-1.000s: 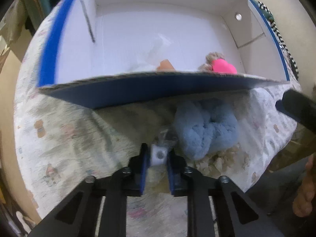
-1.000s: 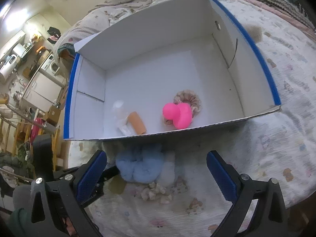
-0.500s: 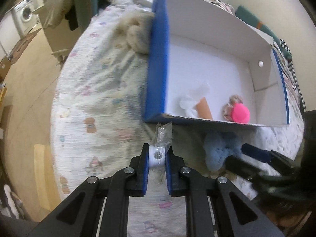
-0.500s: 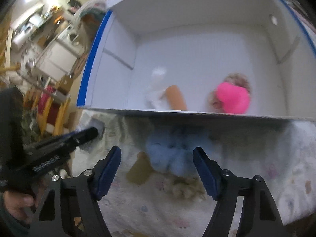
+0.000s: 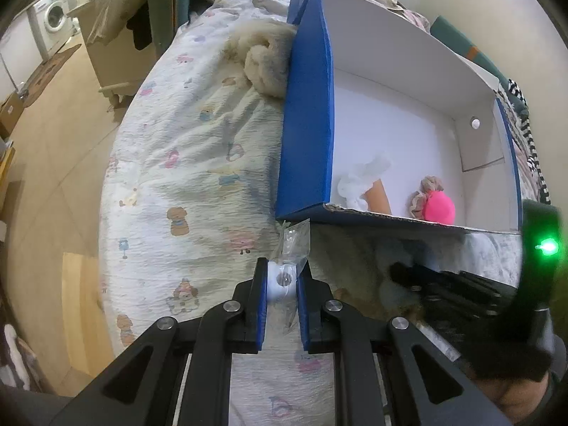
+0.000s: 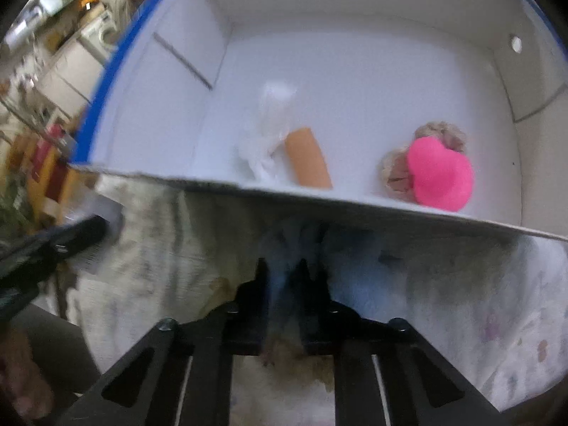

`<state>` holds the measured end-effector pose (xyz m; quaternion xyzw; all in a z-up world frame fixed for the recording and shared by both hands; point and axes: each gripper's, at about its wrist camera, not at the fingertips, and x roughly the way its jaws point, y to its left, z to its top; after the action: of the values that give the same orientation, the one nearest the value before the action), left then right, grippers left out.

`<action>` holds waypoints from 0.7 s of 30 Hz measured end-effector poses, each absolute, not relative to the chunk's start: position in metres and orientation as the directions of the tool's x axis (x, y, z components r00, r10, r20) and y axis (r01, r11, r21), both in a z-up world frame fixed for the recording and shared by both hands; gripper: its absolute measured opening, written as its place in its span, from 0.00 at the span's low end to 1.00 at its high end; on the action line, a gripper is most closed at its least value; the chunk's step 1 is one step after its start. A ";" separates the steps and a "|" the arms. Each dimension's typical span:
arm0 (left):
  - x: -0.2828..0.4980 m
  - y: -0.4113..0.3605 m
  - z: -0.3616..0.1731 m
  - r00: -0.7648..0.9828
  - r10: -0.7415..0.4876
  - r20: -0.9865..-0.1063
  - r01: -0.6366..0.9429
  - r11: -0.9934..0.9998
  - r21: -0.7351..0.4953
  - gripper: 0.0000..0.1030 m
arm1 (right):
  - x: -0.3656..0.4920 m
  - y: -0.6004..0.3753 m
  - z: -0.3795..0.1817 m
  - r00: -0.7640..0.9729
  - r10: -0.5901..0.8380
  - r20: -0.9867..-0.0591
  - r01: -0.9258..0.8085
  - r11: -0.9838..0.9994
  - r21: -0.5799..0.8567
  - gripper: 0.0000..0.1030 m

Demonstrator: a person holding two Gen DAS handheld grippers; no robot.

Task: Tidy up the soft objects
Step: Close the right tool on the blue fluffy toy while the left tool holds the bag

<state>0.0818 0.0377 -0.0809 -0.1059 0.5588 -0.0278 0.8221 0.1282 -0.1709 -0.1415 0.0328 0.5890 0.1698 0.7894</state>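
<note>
The left tongs (image 5: pixel 282 280) are sitting at the lower centre of the left wrist view, clenched on a small white object in a clear plastic wrapper (image 5: pixel 284 278), the wrapper sticking up between the blue pads. Below them the bed (image 5: pixel 184 163), covered in a pale printed quilt, is filling the left half of the frame.

The white box with blue outer walls (image 5: pixel 309 124) is lying open on the bed in the upper right of that view. Inside it, along the near wall, are lying a crumpled white plastic piece (image 5: pixel 358 181), an orange cylinder (image 5: pixel 380 198), a brownish scrunchie (image 5: pixel 426 191) and a bright pink soft toy (image 5: pixel 440 206) resting against the scrunchie. A cream fluffy bundle (image 5: pixel 266 64) is lying against the outside of the box's left wall, in the upper middle.

In the right wrist view the right tongs (image 6: pixel 282 277) are pointing down at the lower centre, just in front of the box's near wall. Their jaws have just been closing, and they are now pinching the light blue fluffy item (image 6: pixel 351 266), which is lying on the bed just outside the box. The picture is blurred there, so the fabric between the fingers is hard to make out in detail.
</note>
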 end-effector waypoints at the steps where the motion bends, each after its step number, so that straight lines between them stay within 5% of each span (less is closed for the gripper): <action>1: 0.082 0.038 -0.081 0.375 -0.163 -0.912 -0.073 0.976 -0.205 0.13 | 0.125 -0.179 -0.136 0.258 0.337 -0.906 -0.220 0.933 0.284 0.10; 11: 0.075 0.034 -0.076 0.398 -0.141 -0.906 -0.076 0.980 -0.186 0.13 | 0.092 -0.241 -0.077 0.352 0.568 -0.744 -0.198 0.822 0.534 0.08; 21: 0.068 0.032 -0.070 0.429 -0.106 -0.897 -0.088 0.984 -0.158 0.13 | 0.082 -0.255 -0.042 0.428 0.632 -0.646 -0.254 0.770 0.586 0.08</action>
<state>0.0680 0.0317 -0.0702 -0.0906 0.5345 -0.0053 0.8403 0.0818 -0.2546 -0.0415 0.2052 0.4613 0.2701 0.8198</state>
